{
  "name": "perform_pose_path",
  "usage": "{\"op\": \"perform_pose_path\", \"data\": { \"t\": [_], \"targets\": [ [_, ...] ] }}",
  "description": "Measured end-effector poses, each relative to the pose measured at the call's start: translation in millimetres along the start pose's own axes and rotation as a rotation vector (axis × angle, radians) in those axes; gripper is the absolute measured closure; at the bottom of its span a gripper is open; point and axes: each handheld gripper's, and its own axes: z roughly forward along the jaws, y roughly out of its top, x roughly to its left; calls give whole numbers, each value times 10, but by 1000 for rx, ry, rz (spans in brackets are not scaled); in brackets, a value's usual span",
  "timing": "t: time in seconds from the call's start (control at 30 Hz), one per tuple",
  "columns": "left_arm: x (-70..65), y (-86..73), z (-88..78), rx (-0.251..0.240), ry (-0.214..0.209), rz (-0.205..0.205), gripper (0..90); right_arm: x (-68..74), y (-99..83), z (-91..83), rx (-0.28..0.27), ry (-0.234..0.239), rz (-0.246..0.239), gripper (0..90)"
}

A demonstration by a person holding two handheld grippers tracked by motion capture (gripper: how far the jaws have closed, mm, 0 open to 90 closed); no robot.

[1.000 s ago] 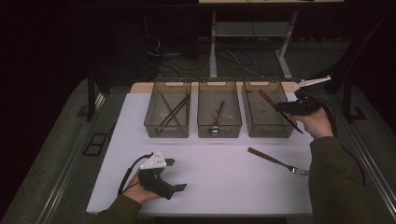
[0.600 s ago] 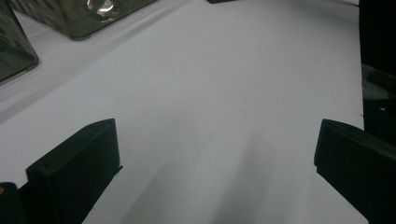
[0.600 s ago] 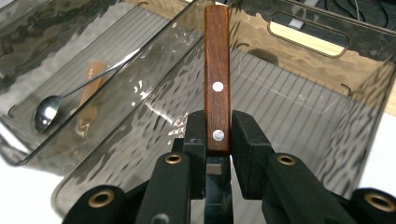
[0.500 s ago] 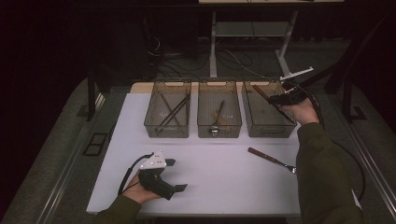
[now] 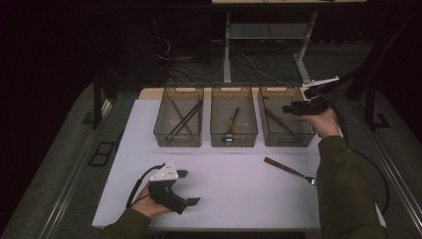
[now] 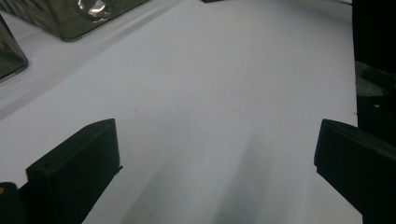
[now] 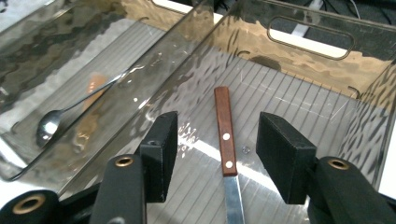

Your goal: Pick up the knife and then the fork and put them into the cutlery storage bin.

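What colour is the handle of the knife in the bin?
Reddish-brown wood with two silver rivets. The knife handle shows best in the right gripper view, lying in the bin.

High view looks down over the table (image 5: 239, 189); right gripper view peers closely into the right bin (image 7: 299, 60) (image 5: 286, 134) both share.

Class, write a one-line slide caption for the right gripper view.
Open hand-held gripper above a wooden-handled knife lying in a clear bin.

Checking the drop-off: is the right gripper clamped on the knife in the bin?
No: in the right gripper view the right gripper stands open, its pads clear on both sides of the knife, which lies on the bin floor.
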Motion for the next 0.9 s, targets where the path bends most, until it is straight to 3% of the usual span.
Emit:
{"op": "perform_pose_path", "data": {
  "t": [0.13, 0.57, 0.9],
  "targets": [
    [-3, 1, 4, 1, 1, -2, 0, 100, -79, -122, -26, 31, -1, 443],
    [-6, 6, -6, 4, 13, 7, 0, 565, -514, -503, -41, 103, -112, 399],
    [-5, 6, -11, 0, 13, 5, 0, 725, -881, -615, -26, 136, -166, 406]
  ]
}}
